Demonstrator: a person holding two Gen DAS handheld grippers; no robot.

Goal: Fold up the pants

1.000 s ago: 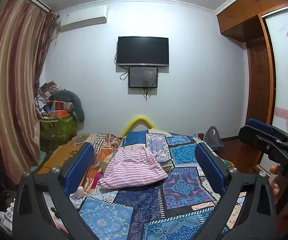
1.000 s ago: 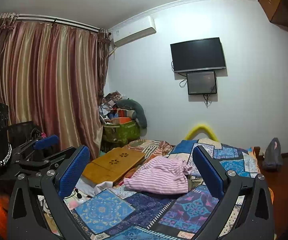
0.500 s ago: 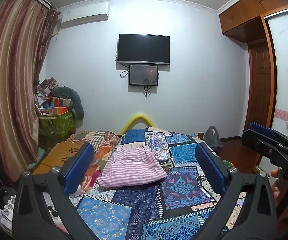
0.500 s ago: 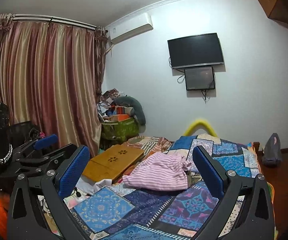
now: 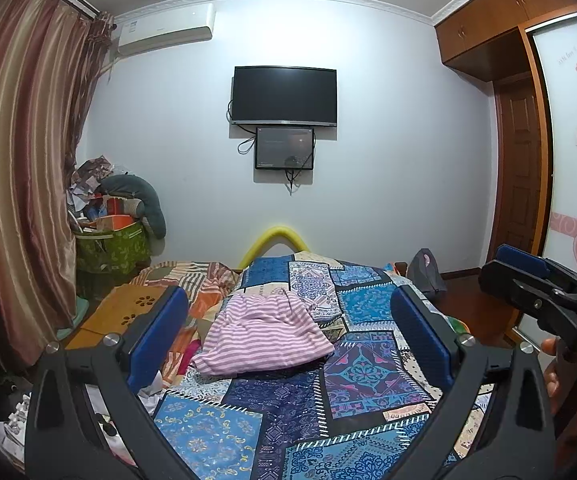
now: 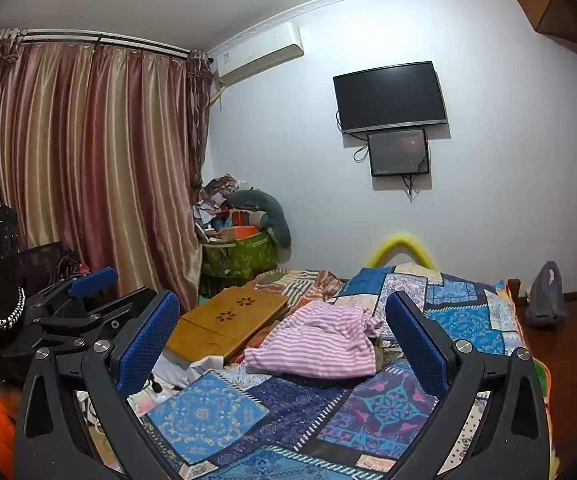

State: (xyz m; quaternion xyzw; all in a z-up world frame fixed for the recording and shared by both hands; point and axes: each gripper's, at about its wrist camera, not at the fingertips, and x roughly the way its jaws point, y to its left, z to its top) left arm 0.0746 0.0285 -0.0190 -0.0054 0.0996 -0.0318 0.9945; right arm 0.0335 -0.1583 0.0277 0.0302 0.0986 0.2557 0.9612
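Note:
Pink-and-white striped pants lie crumpled in a heap on a blue patchwork bedspread; they also show in the right wrist view. My left gripper is open and empty, held above the near part of the bed, short of the pants. My right gripper is open and empty, also short of the pants. The right gripper shows at the right edge of the left wrist view, and the left gripper at the left of the right wrist view.
A wooden lap desk lies on the bed left of the pants. A striped quilt is bunched behind it. A green bin of clutter stands by the curtain. A grey bag sits on the floor at right.
Both views have tilted up slightly and drawn a little closer to the bed. The pants have not moved. Both grippers stay open.

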